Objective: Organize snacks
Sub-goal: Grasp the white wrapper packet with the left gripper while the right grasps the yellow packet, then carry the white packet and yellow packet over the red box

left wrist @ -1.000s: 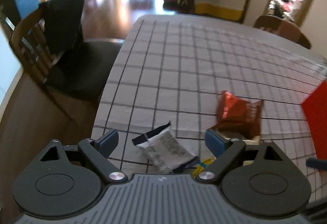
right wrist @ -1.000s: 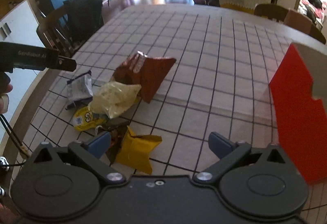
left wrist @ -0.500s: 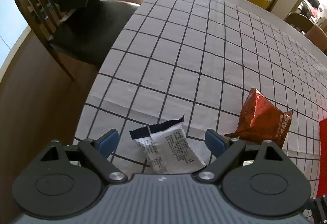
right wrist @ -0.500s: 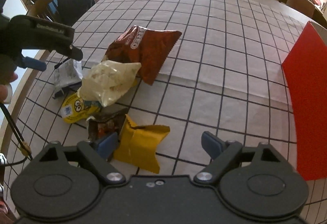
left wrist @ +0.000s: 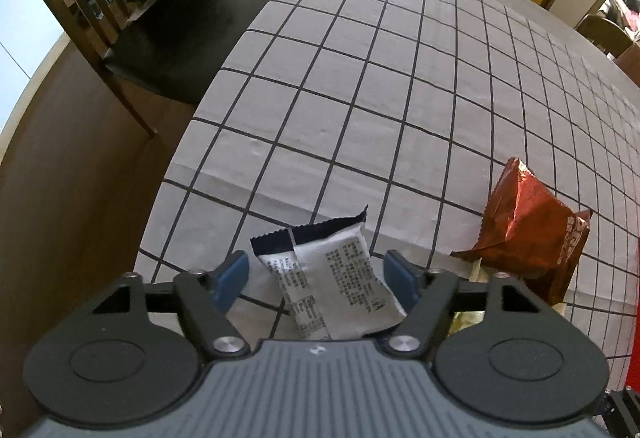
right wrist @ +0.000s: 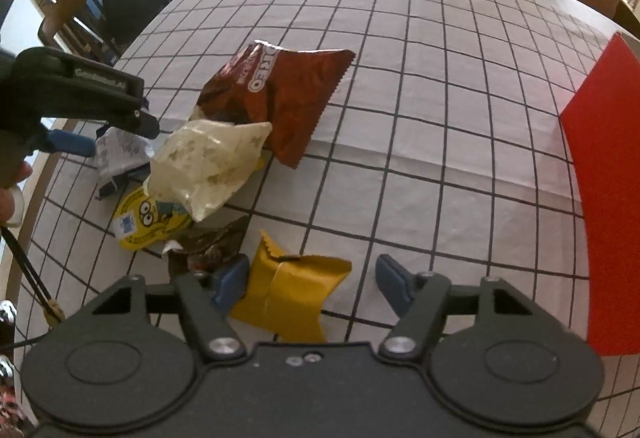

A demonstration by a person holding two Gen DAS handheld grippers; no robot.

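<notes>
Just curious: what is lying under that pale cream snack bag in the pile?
Under the pale cream bag lie part of a yellow cartoon packet and the red Oreo bag's lower edge. Anything deeper is covered.

My left gripper (left wrist: pixel 316 276) points steeply down at the tablecloth (left wrist: pixel 400 98), jaws partway apart and just been closing, straddling the white packet (left wrist: pixel 332 286); right pad looks against the packet's edge, left pad clear of it, so no grip. From the right wrist view, the same left gripper (right wrist: pixel 116 134) shows side-on near the cloth's left edge, my left hand (right wrist: pixel 12 182) behind it. My right gripper (right wrist: pixel 312 284) also tilts steeply down at the cloth, jaws just been closing, yellow packet (right wrist: pixel 288 294) between them; left pad touches or nearly touches it, right pad stands apart.
</notes>
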